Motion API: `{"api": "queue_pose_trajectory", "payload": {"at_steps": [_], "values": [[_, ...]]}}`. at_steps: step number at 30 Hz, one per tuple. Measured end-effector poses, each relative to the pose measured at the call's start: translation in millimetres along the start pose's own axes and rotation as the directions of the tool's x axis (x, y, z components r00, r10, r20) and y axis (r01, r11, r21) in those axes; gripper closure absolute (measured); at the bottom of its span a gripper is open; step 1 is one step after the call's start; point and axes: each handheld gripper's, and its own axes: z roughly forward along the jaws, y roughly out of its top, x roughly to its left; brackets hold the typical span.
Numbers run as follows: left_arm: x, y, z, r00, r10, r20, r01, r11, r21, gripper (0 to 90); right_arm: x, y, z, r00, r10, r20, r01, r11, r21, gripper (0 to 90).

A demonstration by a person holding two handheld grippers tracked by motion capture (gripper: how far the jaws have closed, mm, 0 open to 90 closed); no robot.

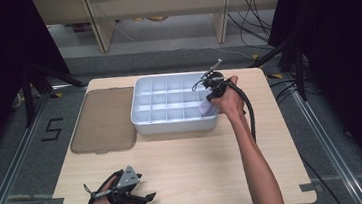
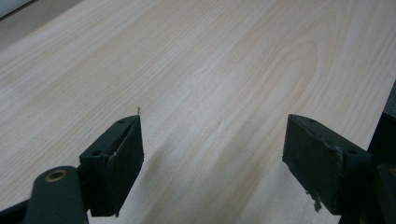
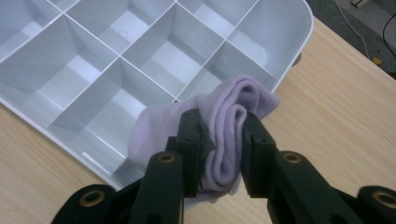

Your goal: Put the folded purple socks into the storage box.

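A white divided tray (image 1: 141,120) stands at the back middle of the wooden table. My right gripper (image 1: 208,105) hangs over the tray's near right corner compartment, shut on a folded lilac cloth (image 1: 206,108). In the right gripper view the lilac cloth (image 3: 224,140) is pinched between the two black jaws of the right gripper (image 3: 221,154), its rolled end reaching over the tray's corner cells (image 3: 289,37). My left gripper (image 1: 148,199) rests near the table's front left edge, held in a hand. In its own view the left gripper (image 2: 212,163) is open with bare wood between the jaws.
A flat brown-grey lid (image 1: 101,120) lies on the table left of the tray. The wooden table (image 1: 195,166) has open surface between the tray and the front edge. A black cable (image 1: 250,113) trails from the right gripper along the forearm.
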Motion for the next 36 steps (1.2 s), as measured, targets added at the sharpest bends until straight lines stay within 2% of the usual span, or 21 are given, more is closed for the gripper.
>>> {"api": "queue_pose_trajectory", "payload": {"at_steps": [1, 3, 4, 8, 9, 10, 11, 12, 13, 14, 17, 18, 20, 22, 24, 26, 28, 31, 32, 36], "values": [[0.4, 0.2, -0.3, 0.9999, 0.016, -0.003, -0.016, 0.9999, 0.000, 19.6, 0.3, 0.2, 2.0, 0.9999, -0.011, 0.003, 0.011, 1.000, 0.006, 72.9], [-0.5, -0.1, 0.1, 1.0000, 0.002, -0.002, -0.002, 1.0000, -0.001, 19.6, 2.0, 1.0, 4.6, 0.9996, -0.020, 0.019, 0.020, 1.000, 0.022, 72.8], [0.3, 0.2, -0.2, 0.9999, 0.015, -0.002, -0.015, 0.9999, 0.000, 19.6, 1.5, 1.3, 6.9, 0.9993, -0.025, 0.027, 0.024, 0.999, 0.030, 72.8], [1.2, 0.4, -0.5, 0.9997, 0.025, 0.000, -0.025, 0.9997, 0.002, 19.6, 2.4, 0.4, 13.0, 0.9991, -0.026, 0.034, 0.025, 0.999, 0.037, 72.8], [0.1, -0.1, 0.0, 1.0000, -0.002, 0.002, 0.002, 1.0000, 0.000, 19.6, 2.0, 0.1, 14.7, 0.9987, -0.029, 0.042, 0.027, 0.999, 0.042, 72.8], [0.0, -0.2, 0.1, 1.0000, -0.008, 0.001, 0.008, 1.0000, 0.000, 19.6, 1.9, -0.3, 15.9, 0.9982, -0.038, 0.047, 0.036, 0.998, 0.047, 72.8], [-0.3, -0.2, 0.1, 1.0000, -0.008, 0.003, 0.008, 1.0000, 0.000, 19.6, 2.4, -0.9, 17.9, 0.9978, -0.037, 0.055, 0.033, 0.998, 0.059, 72.8], [0.4, 0.1, -0.2, 0.9999, 0.017, -0.001, -0.017, 0.9999, 0.000, 19.6, 3.0, -1.9, 19.6, 0.9986, -0.027, 0.045, 0.025, 0.998, 0.055, 72.7], [-0.7, -0.3, 0.4, 1.0000, -0.003, 0.002, 0.003, 1.0000, 0.000, 19.6, 2.7, -2.3, 20.3, 0.9975, -0.039, 0.059, 0.036, 0.998, 0.055, 72.8], [0.6, 0.0, 0.2, 0.9998, 0.020, -0.001, -0.020, 0.9998, 0.005, 19.6, 2.6, -2.6, 20.8, 0.9978, -0.033, 0.057, 0.030, 0.998, 0.058, 72.7], [-0.3, -0.2, 0.9, 0.9999, 0.011, 0.001, -0.011, 0.9999, 0.002, 19.6, 4.1, -3.5, 21.9, 0.9973, -0.036, 0.064, 0.032, 0.998, 0.063, 72.7], [0.5, -0.1, 0.5, 0.9998, 0.021, -0.002, -0.021, 0.9997, 0.010, 19.6, 4.9, -2.9, 22.3, 0.9956, -0.054, 0.076, 0.048, 0.996, 0.074, 72.7], [0.5, -0.2, 0.6, 0.9999, 0.015, -0.005, -0.015, 0.9999, 0.007, 19.6, 6.9, -2.5, 23.5, 0.9948, -0.062, 0.081, 0.056, 0.995, 0.076, 72.7], [0.7, -0.2, 0.5, 0.9998, 0.017, -0.007, -0.017, 0.9998, 0.008, 19.6, 8.3, -2.8, 26.3, 0.9946, -0.074, 0.073, 0.069, 0.995, 0.078, 72.6], [1.1, -0.2, 0.3, 0.9998, 0.021, 0.002, -0.021, 0.9998, 0.007, 19.6, 9.8, -2.5, 27.0, 0.9950, -0.061, 0.079, 0.055, 0.995, 0.079, 72.5], [0.1, -0.8, 0.8, 1.0000, -0.005, -0.001, 0.005, 1.0000, 0.004, 19.6, 9.9, -2.6, 28.3, 0.9955, -0.056, 0.076, 0.049, 0.995, 0.088, 72.4], [0.9, -0.3, 0.4, 0.9999, 0.015, -0.001, -0.015, 0.9999, 0.006, 19.6, 10.6, -4.8, 29.7, 0.9956, -0.059, 0.072, 0.054, 0.996, 0.070, 72.1], [0.7, -0.8, 0.9, 1.0000, 0.004, -0.008, -0.004, 0.9999, 0.011, 19.6, 9.1, -6.4, 31.4, 0.9952, -0.073, 0.065, 0.068, 0.995, 0.070, 71.8], [1.1, -0.2, 0.6, 0.9997, 0.024, -0.001, -0.024, 0.9997, 0.007, 19.6, 11.6, -9.5, 32.5, 0.9969, -0.047, 0.063, 0.043, 0.997, 0.063, 71.4], [0.5, -1.0, 1.2, 0.9999, 0.002, -0.011, -0.002, 0.9999, 0.013, 19.6, 14.8, -12.6, 37.1, 0.9969, -0.062, 0.048, 0.060, 0.997, 0.052, 71.0]]}}
